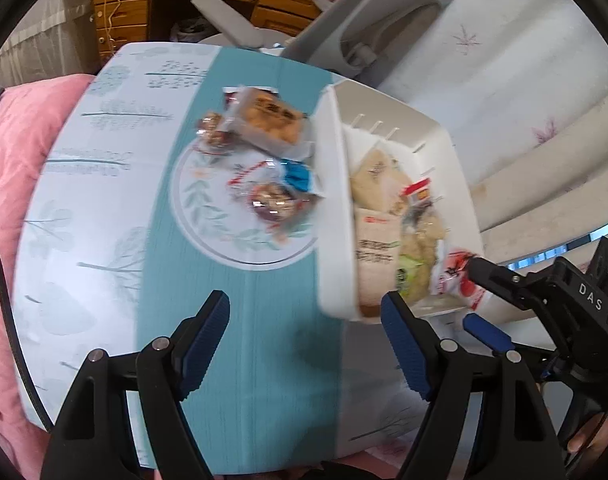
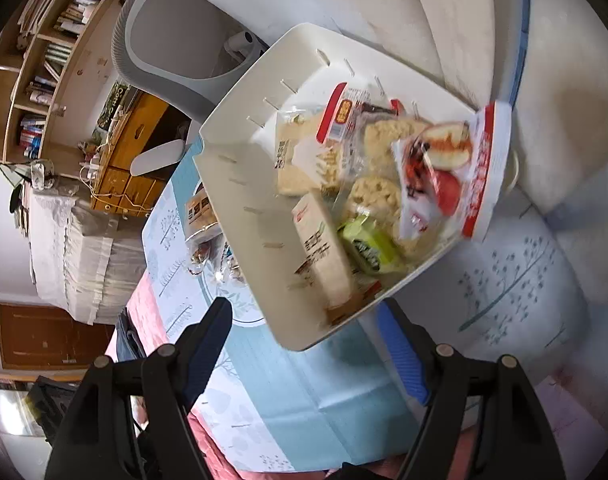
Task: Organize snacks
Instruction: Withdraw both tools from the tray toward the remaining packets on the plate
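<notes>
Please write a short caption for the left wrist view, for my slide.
Open left gripper above the patterned table, loose snack packets beside a white basket of snacks.

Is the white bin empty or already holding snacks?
Holding snacks: the white bin has several packets inside, with a red-and-white packet hanging over its rim.

Both wrist views steep, close — shared basket (image 1: pixel 336 216)

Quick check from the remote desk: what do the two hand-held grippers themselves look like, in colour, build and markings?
Both match. The left hand-held gripper has two black plastic arms with silver rivets and ribbed blue pads. The right hand-held gripper is built the same; seen from the left wrist, its black body carries white lettering "DAS" and a small green light. A black cable runs beside the left one.
</notes>
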### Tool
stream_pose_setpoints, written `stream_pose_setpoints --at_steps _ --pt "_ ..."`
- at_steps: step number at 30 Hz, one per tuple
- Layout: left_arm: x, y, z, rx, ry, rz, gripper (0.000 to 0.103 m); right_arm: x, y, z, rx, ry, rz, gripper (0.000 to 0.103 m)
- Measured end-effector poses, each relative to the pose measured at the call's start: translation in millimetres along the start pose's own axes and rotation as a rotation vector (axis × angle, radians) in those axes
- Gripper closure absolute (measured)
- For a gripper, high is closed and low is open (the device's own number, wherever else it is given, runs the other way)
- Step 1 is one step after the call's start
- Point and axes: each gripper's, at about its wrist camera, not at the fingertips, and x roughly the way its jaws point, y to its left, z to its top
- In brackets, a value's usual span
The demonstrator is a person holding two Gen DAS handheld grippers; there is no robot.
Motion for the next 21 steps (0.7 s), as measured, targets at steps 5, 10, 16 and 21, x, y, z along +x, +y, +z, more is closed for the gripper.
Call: stream_pose_setpoints --at_steps 5,10,16,21 --pt "-14 31 6 0.03 0.007 0.042 0.024 2 7 -21 0.067 -0.04 0.013 0.027" --pt "-28 57 20 0.105 0.002 0.076 0.024 6 20 -43 0.11 -0.08 0.002 0.027" --pt "-39 82 43 0.202 0.029 0.081 0.024 17 40 -72 0.147 -0.115 -0.021 0.026" --pt "-42 100 60 0.29 0.072 0.07 0.023 28 56 -95 0.184 -0.151 -0.031 0.024"
